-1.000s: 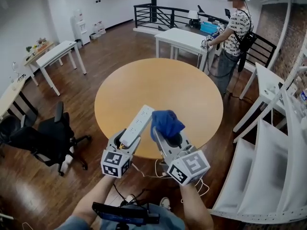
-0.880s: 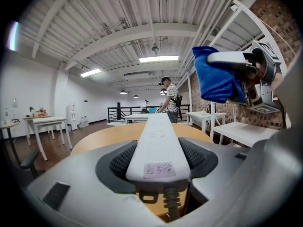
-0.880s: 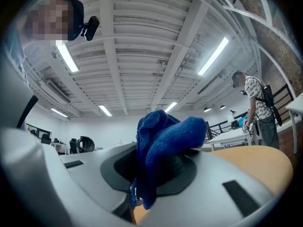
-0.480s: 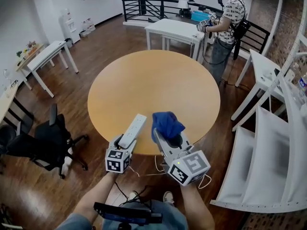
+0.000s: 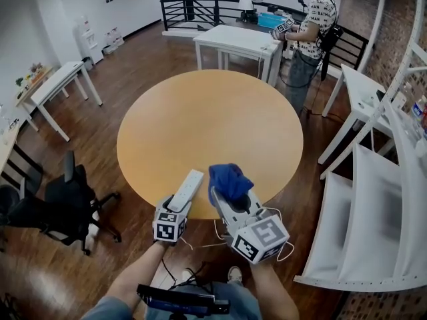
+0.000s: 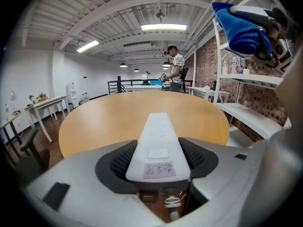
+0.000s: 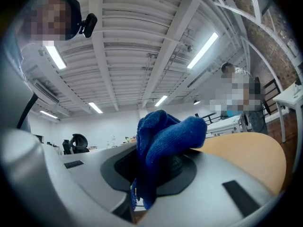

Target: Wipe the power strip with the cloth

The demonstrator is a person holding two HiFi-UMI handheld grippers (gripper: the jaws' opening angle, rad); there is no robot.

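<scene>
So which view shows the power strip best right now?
The left gripper view: the power strip fills the centre, clamped between the jaws, its top face and label showing. The head view shows the power strip small and slanted, from above. The right gripper view doesn't show it.

L gripper clamps power strip, R gripper clamps cloth; side by side.

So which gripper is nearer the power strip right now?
Left. The left gripper is shut on the power strip's near end; the right gripper, holding the blue cloth, sits just to its right, not touching it.
</scene>
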